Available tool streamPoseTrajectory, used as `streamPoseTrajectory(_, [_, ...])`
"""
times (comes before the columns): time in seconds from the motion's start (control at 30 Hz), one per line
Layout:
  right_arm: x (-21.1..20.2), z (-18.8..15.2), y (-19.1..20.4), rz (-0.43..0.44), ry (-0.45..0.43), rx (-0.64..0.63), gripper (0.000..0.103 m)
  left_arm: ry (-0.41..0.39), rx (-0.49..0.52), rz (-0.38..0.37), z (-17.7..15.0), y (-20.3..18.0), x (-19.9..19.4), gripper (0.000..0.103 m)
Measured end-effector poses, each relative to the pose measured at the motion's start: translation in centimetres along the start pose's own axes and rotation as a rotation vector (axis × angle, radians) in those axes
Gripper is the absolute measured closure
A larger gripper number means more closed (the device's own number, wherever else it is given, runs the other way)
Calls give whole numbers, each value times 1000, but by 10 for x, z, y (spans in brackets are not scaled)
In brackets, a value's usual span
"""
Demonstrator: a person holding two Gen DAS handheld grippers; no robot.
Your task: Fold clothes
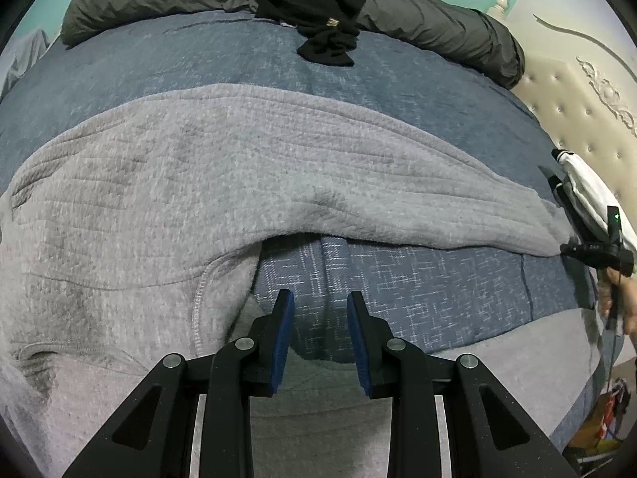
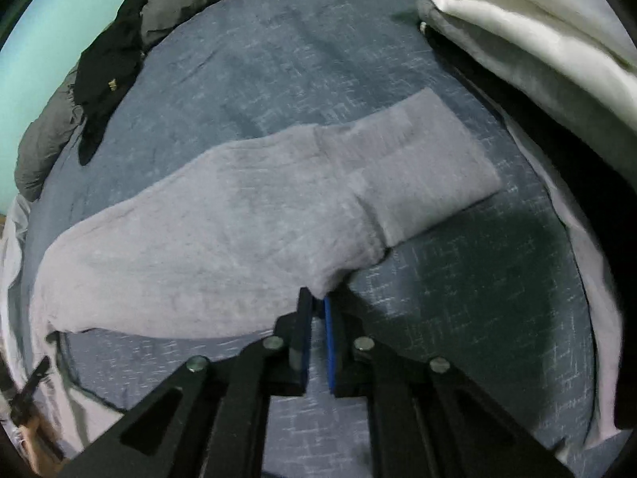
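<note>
- A grey fleece garment [image 1: 207, 183] lies spread across the middle of a bed, its knitted surface ribbed and fuzzy, with a stitched seam curving near its lower edge.
- In the right wrist view the same garment [image 2: 223, 215] runs as a long band from lower left to upper right, ending in a flat rectangular part like a sleeve or leg.
- The right gripper [image 2: 316, 306] has its blue-padded jaws drawn nearly together on the garment's lower edge, pinching a small fold of the fleece.
- The left gripper [image 1: 320, 306] has its jaws narrowly apart with nothing between them; they hang over bare bedspread just below the garment's edge.
- The bedspread [image 1: 438, 290] is blue with a pale cross-hatch weave, and it has a lighter grey band along the near side.
- A rolled dark grey quilt [image 1: 438, 28] lies along the far edge of the bed, with a black piece of clothing [image 1: 322, 4] heaped on it.
- Beyond is a pale green wall [image 2: 43, 40].
- Only the left wrist view shows the cream buttoned headboard [image 1: 577, 119] with carved trim, and the other gripper held in a hand [image 1: 621, 302] at the right edge.
- Only the right wrist view shows white bedding [image 2: 517, 12] piled at the upper right.
</note>
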State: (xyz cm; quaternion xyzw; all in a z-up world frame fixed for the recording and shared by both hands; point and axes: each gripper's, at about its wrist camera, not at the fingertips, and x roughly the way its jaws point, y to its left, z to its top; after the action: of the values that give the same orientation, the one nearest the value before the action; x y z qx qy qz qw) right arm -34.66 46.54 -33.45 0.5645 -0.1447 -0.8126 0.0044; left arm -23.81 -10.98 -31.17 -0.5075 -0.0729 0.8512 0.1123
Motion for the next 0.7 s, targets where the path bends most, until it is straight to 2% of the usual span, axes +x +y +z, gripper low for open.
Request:
streamPoseTrajectory(0.1, [-13, -5, 5, -59, -62, -69, 90, 2, 10, 2, 2, -1, 2, 65])
streamPoseTrajectory(0.2, [-37, -10, 5, -106, -158, -125, 90, 3, 7, -2, 4, -2, 6, 64])
streamPoseTrajectory(0.33, [-47, -13, 1, -173, -191, -177, 89, 7, 7, -9, 2, -8, 9, 64])
streamPoseTrajectory(0.43, [-37, -9, -12, -138, -170, -125, 87, 9, 13, -16, 1, -12, 9, 64])
streamPoseTrajectory(0.5, [-28, -7, -21, -114, -149, -59, 77, 7, 23, -13, 1, -15, 8, 64])
streamPoseTrajectory(0.53, [-23, -5, -25, -94, -142, -21, 68, 6, 25, -14, 2, -16, 7, 64])
streamPoseTrajectory(0.7, [-5, 4, -36, 0, -159, 115, 64, 3, 32, -12, 3, -15, 6, 64])
